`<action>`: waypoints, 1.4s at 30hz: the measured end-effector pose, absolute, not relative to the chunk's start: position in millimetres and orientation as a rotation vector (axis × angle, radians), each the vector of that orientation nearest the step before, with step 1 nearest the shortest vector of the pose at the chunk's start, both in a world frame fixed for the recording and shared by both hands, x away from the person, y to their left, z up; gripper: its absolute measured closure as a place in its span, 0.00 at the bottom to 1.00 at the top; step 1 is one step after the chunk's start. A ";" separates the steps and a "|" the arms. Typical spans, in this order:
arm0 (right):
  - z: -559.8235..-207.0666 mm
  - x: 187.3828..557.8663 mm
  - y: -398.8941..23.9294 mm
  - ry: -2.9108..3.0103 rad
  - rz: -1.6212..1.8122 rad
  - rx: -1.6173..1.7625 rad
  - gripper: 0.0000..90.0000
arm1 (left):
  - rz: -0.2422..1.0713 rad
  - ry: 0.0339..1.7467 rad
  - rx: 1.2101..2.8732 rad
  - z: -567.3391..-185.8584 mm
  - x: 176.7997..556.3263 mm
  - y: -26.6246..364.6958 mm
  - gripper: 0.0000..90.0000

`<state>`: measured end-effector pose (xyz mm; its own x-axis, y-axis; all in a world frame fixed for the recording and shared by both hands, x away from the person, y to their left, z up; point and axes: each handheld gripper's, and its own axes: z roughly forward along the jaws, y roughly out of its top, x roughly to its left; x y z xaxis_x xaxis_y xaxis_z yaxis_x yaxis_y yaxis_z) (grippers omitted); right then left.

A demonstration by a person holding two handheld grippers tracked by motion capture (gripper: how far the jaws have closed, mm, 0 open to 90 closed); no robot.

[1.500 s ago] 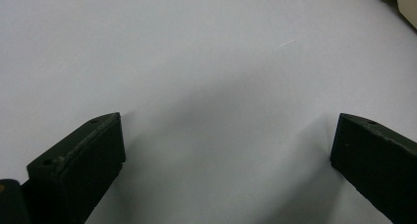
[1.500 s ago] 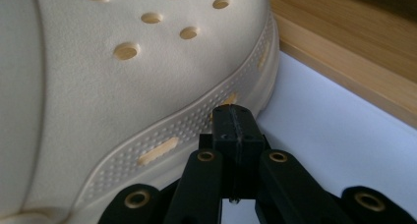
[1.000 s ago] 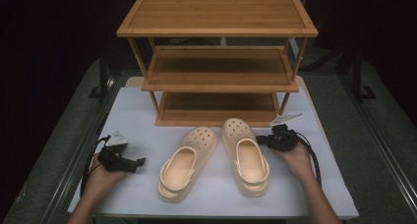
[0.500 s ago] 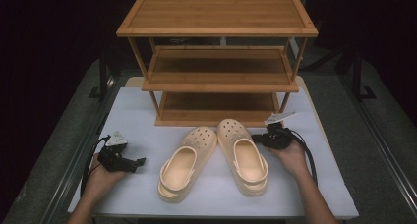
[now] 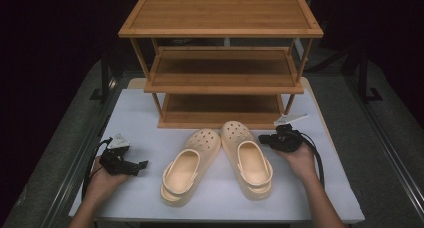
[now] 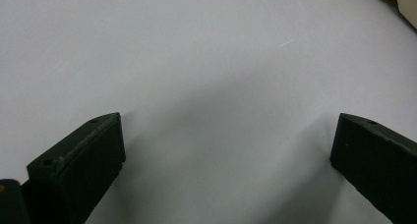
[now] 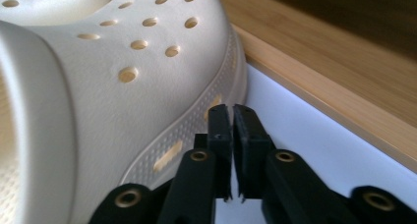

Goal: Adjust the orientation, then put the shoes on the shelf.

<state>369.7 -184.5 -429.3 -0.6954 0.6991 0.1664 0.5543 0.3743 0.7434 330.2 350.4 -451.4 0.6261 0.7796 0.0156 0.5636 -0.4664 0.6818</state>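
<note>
Right gripper [image 5: 263, 138], seen from above beside the toe of the right-hand clog [image 5: 247, 158], with its jaws drawn almost together and nothing between them; a thin slit of daylight is visible between the pads in the right gripper view, and the jaws have just been parting slightly. Its tips [image 7: 230, 117] are shown just beside the ribbed side wall of that clog [image 7: 113, 86], near the sole, with the bottom board of the wooden shoe rack [image 7: 324, 76] close behind. Left gripper [image 5: 141, 164] is held low over the white table [image 5: 150, 118], well apart from the left-hand clog [image 5: 189, 164]; its jaws are spread wide in the left gripper view, with bare table [image 6: 206, 76] between them. Both clogs lie on the table in front of the shoe rack [image 5: 220, 83], toes toward it, heels toward the person.

The step in hand is judged to be the approach to the right-hand clog for a grasp. For a sound grip the jaws would need to be opened well before contact, since the side wall is too thick for the present gap. A bite over the collar or the heel strap is advised, as the rounded toe offers no edge. The rack's bottom board should be kept clear of the tips
</note>
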 end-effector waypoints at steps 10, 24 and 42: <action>-412.6 337.1 -210.0 2.375 1.213 1.176 0.74 | 0.431 1.048 2.199 -451.4 330.3 350.4 0.00; -399.9 299.0 -226.6 2.325 1.252 1.192 0.48 | 0.432 1.047 2.200 -451.4 330.3 350.4 0.00; -393.0 296.2 -206.3 2.324 1.273 1.126 0.36 | 0.407 0.985 2.191 -434.7 323.8 338.0 0.06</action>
